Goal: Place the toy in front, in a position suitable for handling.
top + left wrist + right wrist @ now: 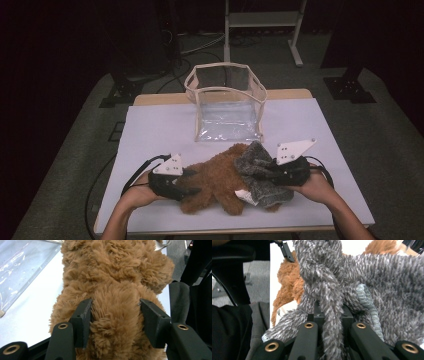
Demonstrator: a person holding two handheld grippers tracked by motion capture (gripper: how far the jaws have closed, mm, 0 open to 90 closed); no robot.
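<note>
Brown plush toy [218, 177] lengthwise across table

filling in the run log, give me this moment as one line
left gripper: shut on brown plush toy | right gripper: shut on grey fuzzy cloth | clear bag: open, behind toy

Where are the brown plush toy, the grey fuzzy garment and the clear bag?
brown plush toy [112, 277], left gripper view, its furry body
grey fuzzy garment [392, 282], right gripper view, its main panel
clear bag [227, 107], high view, front wall
</note>
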